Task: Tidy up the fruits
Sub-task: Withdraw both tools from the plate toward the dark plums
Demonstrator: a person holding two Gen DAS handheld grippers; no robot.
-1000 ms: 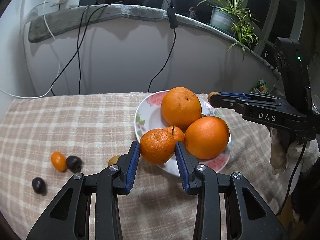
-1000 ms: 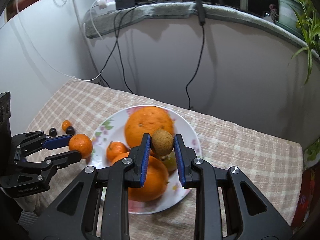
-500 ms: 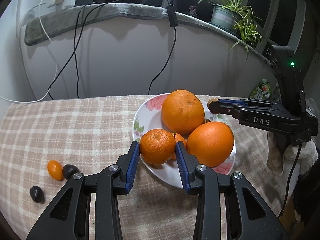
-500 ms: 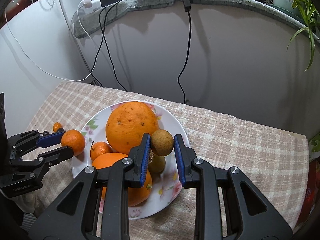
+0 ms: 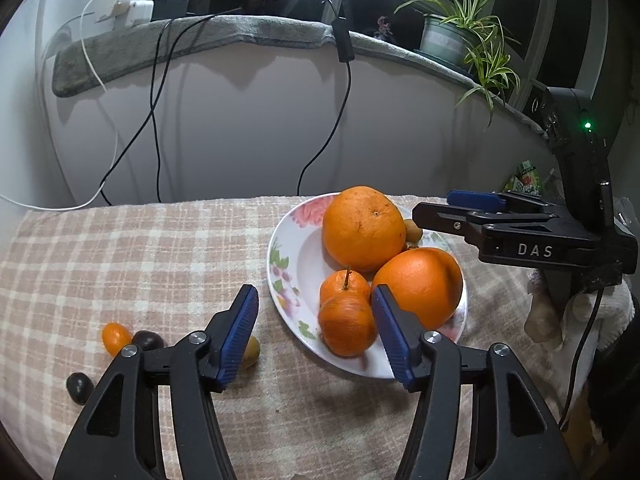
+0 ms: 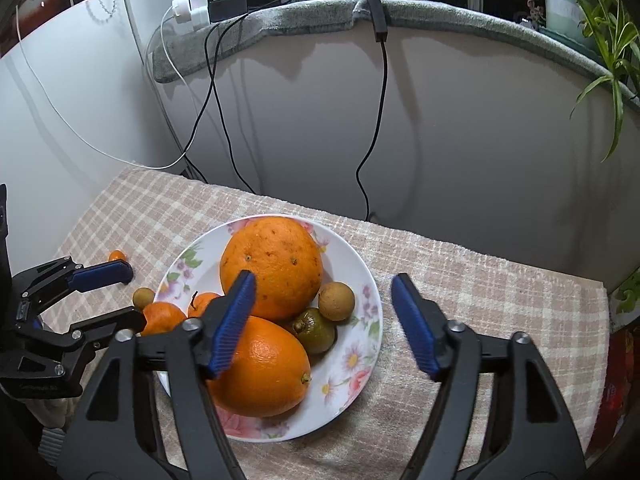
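Oranges (image 6: 271, 267), mandarins (image 5: 347, 326) on floral plate (image 6: 362, 354); small fruits (image 5: 116, 337) on cloth.

One legible marking is found. The letters "DAS" stand in pale capitals on the black side face of the right gripper (image 5: 434, 210), as seen from the left wrist view, just behind its fingers.

A second marking exists on the body of the left gripper (image 6: 116, 292), low at the left edge of the right wrist view: a short line of small pale print, too small and blurred to read.

A green packet (image 5: 527, 178) beyond the table's far right corner carries printed matter, not legible. The pale pot (image 5: 442, 40) of the plant on the ledge shows faint lettering, also unreadable.
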